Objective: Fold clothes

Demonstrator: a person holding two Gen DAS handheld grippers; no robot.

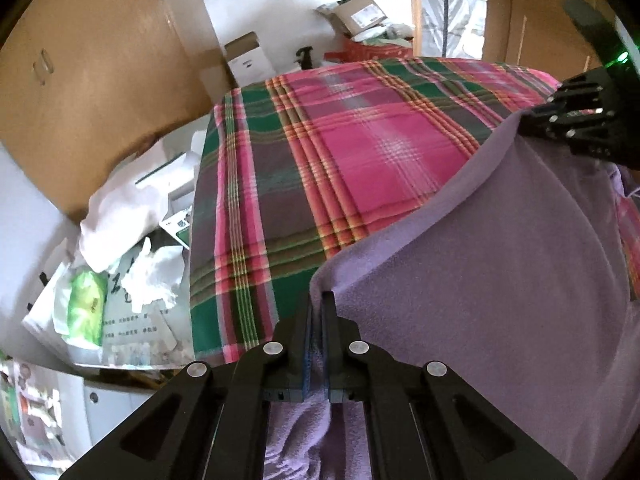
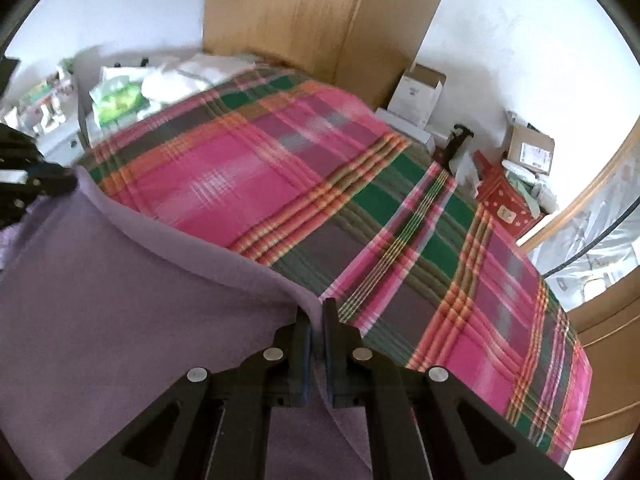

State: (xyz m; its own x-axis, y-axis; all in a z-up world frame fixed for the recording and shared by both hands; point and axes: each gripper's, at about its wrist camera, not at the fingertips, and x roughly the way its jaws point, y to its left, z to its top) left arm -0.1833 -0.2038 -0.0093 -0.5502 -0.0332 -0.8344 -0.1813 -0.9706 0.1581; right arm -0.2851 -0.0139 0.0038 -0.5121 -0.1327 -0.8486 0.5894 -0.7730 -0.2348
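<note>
Item: purple garment [image 1: 500, 264], fleece-type, lower right of left wrist view, lower left of right wrist view; lies over plaid bedspread [image 1: 320, 152], top edge held up between both grippers.

Left gripper [image 1: 319, 300]: bottom centre of own view, jaws clenched on a corner of the garment's edge, cloth bunched between & below them. Also seen at far left edge of right wrist view (blurred).

Right gripper [image 2: 317, 308]: bottom centre of own view, jaws pinching the garment's other corner, thin fold of cloth in the narrow gap. Seen at upper right of left wrist view, touching the edge.

Bedspread: pink/green/orange check, covers the bed, fills mid-frame in both views.

Surrounds: wooden wardrobe [image 2: 312, 16] top centre, right wrist view; cardboard boxes [image 2: 418, 96] upper right; white bags & packets [image 1: 120, 240] at left, left wrist view (contents unclear).
</note>
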